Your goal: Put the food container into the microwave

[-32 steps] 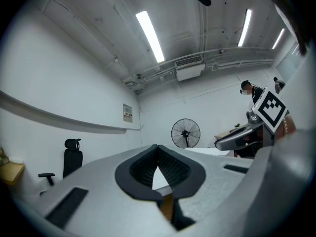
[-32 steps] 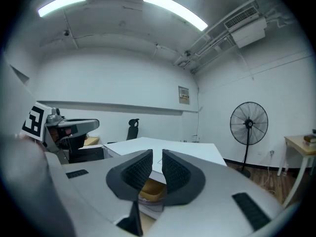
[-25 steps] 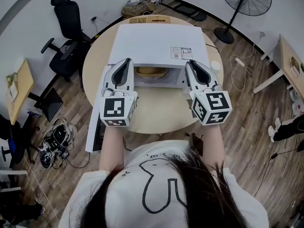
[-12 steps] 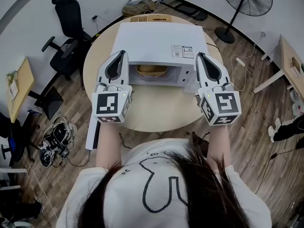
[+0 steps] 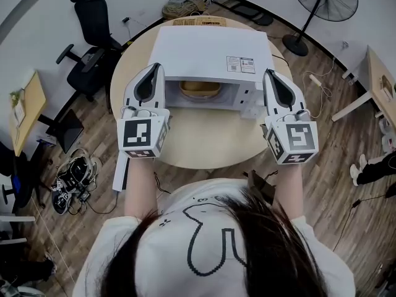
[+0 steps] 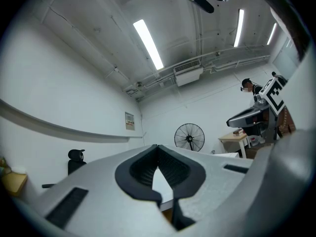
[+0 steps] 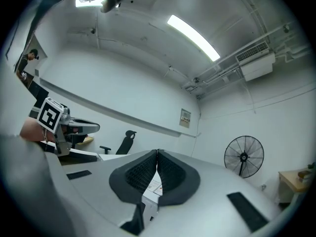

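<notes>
The white microwave (image 5: 210, 54) stands on a round wooden table (image 5: 204, 141), its cavity open toward me. Inside the cavity sits the tan food container (image 5: 200, 89). My left gripper (image 5: 153, 68) is raised to the left of the opening, shut and holding nothing; in the left gripper view its fingertips (image 6: 158, 147) meet with only the room behind them. My right gripper (image 5: 270, 74) is by the microwave's right front corner, also shut and holding nothing, pads closed together in the right gripper view (image 7: 157, 152). Neither gripper touches the container.
The microwave door (image 5: 121, 159) hangs open at the table's left edge. A black office chair (image 5: 93, 48) stands to the left and a floor fan (image 5: 322, 2) at the back right. Side desks (image 5: 25, 113) flank the room, with cables on the floor.
Both grippers have pulled back from the microwave opening and spread apart, the left one to the left and the right one to the right. The container stays inside the cavity.
</notes>
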The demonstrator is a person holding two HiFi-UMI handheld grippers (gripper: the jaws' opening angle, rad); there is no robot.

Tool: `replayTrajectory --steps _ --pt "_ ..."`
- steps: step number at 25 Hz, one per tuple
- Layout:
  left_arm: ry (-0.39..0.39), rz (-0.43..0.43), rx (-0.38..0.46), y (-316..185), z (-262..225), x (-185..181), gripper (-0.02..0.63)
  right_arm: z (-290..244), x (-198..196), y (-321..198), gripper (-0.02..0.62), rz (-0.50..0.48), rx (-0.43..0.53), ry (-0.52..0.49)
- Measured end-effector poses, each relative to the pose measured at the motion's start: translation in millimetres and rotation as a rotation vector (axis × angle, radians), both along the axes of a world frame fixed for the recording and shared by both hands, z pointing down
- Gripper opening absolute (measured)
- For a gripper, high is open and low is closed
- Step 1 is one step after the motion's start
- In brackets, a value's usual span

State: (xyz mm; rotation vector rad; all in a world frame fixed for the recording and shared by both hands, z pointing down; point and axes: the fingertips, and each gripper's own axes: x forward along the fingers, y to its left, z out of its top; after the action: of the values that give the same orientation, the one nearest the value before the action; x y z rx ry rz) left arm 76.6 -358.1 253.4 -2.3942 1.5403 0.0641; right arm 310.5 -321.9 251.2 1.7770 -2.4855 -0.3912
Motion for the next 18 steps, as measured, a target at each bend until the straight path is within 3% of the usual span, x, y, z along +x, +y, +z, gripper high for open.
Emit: replayTrajectory --steps 18 --pt "-0.027 -0.002 0.03 9.9 -3.7 -4.6 0.009 -2.5 -4.7 8.2 0.029 -0.008 -0.004 -0.042"
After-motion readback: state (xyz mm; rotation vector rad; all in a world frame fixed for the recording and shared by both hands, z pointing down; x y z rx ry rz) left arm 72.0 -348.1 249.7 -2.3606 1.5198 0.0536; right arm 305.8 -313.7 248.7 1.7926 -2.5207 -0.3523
